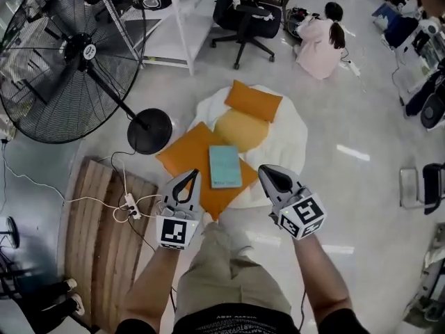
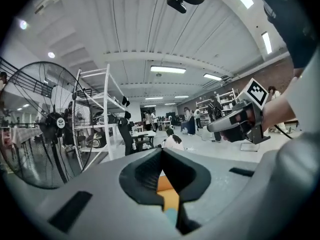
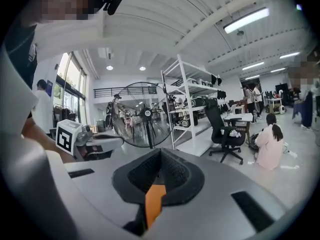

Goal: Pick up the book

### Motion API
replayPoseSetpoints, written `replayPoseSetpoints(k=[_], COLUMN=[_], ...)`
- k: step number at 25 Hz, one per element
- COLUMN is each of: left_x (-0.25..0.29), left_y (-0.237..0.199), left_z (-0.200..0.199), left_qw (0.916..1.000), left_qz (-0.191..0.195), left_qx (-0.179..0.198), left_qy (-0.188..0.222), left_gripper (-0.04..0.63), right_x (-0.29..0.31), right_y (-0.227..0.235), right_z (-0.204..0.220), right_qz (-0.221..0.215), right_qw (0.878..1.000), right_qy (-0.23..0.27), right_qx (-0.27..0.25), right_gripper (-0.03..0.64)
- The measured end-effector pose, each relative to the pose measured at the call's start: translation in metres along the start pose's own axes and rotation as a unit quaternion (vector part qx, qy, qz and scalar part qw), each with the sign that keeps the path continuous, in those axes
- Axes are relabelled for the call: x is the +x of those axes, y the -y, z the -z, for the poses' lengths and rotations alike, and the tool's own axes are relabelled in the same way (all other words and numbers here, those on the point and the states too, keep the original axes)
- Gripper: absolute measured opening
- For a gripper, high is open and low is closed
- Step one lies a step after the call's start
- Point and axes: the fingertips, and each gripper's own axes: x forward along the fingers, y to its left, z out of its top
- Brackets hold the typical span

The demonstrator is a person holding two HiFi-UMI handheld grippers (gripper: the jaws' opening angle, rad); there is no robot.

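A pale teal book (image 1: 224,165) lies flat on an orange cushion (image 1: 189,156) on the floor, seen in the head view. My left gripper (image 1: 192,175) hovers just left of the book, jaws shut and empty. My right gripper (image 1: 265,172) hovers just right of it, also shut with nothing held. In the left gripper view the closed jaws (image 2: 162,176) let a sliver of orange cushion and teal book (image 2: 171,215) show through. The right gripper view shows shut jaws (image 3: 159,171) with orange cushion (image 3: 154,201) behind them.
The cushions rest on a white beanbag (image 1: 286,138) with a second orange cushion (image 1: 254,101) and a yellow round one (image 1: 241,130). A large standing fan (image 1: 62,75) stands left, a wooden pallet (image 1: 104,235) with a power strip (image 1: 130,205) below it. An office chair (image 1: 245,19) and a seated person (image 1: 318,42) are beyond.
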Motion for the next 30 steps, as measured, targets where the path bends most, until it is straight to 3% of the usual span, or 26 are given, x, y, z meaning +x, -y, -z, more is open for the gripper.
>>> replayPoseSetpoints(k=[6,10,17,20,24,30], left_x=[0.057,0.089,0.145,0.16,0.168,0.173], left_y=[-0.023,-0.037,-0.06,-0.062,-0.065,-0.059], left_z=[0.066,0.116,0.199,0.233,0.278,0.329], left_qw=[0.9997,0.9978,0.9954,0.993,0.9891,0.9836], left_qz=[0.023,0.031,0.062,0.069,0.08,0.097], left_qx=[0.002,-0.032,0.008,-0.001,-0.012,-0.034], left_qy=[-0.01,-0.049,-0.073,-0.096,-0.123,-0.148], left_gripper=[0.002,0.002,0.002,0.002,0.002,0.002], right_x=[0.066,0.106,0.177,0.2,0.226,0.239], right_y=[0.04,0.065,0.108,0.124,0.131,0.141], right_z=[0.082,0.146,0.229,0.265,0.336,0.461], right_qz=[0.004,0.016,0.027,0.023,0.0,0.011], right_qw=[0.997,0.992,0.986,0.982,0.965,0.922], right_qy=[-0.048,-0.091,-0.118,-0.136,-0.18,-0.288], right_qx=[0.054,0.089,0.115,0.127,0.191,0.26], right_gripper=[-0.003,-0.003,-0.003,0.002,0.083,0.261])
